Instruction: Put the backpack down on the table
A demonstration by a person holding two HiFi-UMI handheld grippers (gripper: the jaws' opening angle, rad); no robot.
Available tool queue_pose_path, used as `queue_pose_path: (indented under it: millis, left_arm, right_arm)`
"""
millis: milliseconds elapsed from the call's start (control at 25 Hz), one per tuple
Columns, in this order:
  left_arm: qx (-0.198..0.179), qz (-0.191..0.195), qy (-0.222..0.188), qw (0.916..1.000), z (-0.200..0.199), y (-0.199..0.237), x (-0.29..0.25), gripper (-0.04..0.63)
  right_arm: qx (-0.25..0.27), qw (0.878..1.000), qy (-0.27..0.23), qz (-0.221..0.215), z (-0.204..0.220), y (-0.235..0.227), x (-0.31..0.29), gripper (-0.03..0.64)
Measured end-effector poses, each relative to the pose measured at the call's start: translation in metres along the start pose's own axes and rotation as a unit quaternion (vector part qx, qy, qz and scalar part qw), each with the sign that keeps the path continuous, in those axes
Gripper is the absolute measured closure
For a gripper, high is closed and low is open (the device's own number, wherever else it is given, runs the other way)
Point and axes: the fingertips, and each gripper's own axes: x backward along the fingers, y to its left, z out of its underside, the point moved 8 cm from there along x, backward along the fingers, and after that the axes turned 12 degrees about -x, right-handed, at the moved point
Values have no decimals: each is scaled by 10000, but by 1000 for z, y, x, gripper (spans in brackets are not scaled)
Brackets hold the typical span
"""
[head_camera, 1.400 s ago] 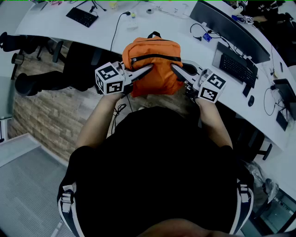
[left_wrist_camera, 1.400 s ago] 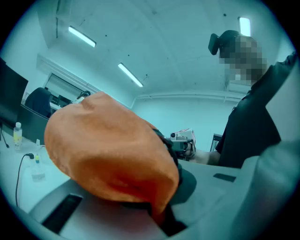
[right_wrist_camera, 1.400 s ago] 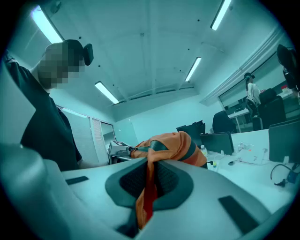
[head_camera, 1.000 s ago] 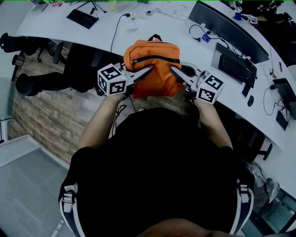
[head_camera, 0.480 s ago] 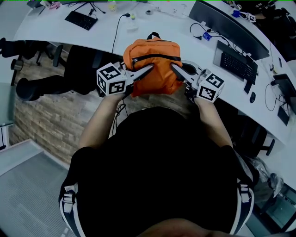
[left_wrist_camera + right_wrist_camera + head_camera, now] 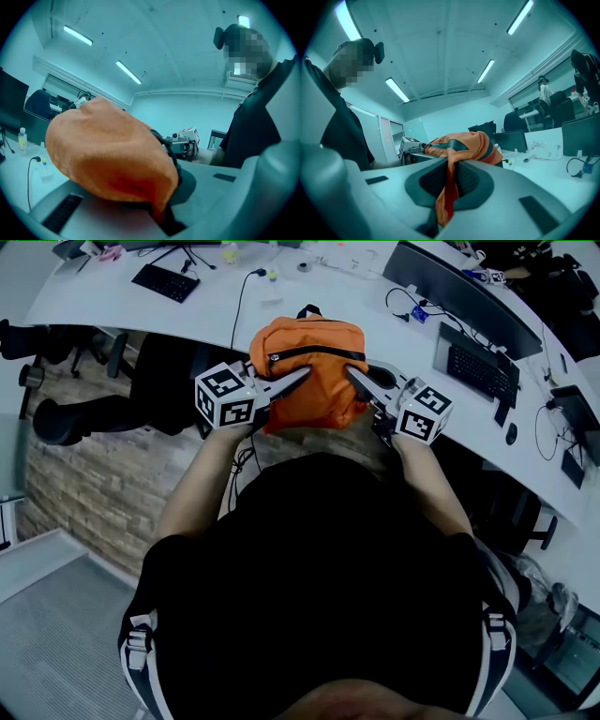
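An orange backpack with a black zip and top loop hangs between my two grippers, over the near edge of the long white table. My left gripper is shut on the fabric of its left side; in the left gripper view the orange backpack bulges over the jaws. My right gripper is shut on the right side, where a fold of the backpack is pinched between the pads. Whether the bag's bottom touches the table is hidden.
On the table lie a black keyboard at the far left, a cable, a dark monitor and a second keyboard at the right, and a mouse. Office chairs stand below the table at the left.
Both grippers have carried the backpack a little farther over the table edge, away from my body. The grip on each side is the same.
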Motion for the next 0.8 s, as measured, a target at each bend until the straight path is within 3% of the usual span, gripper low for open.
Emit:
queue_pose_path:
  millis: [800]
  left_arm:
    - [-11, 188, 30, 9998, 6, -2, 8, 563]
  right_arm:
    - [-174, 9994, -108, 265, 17, 2, -5, 587]
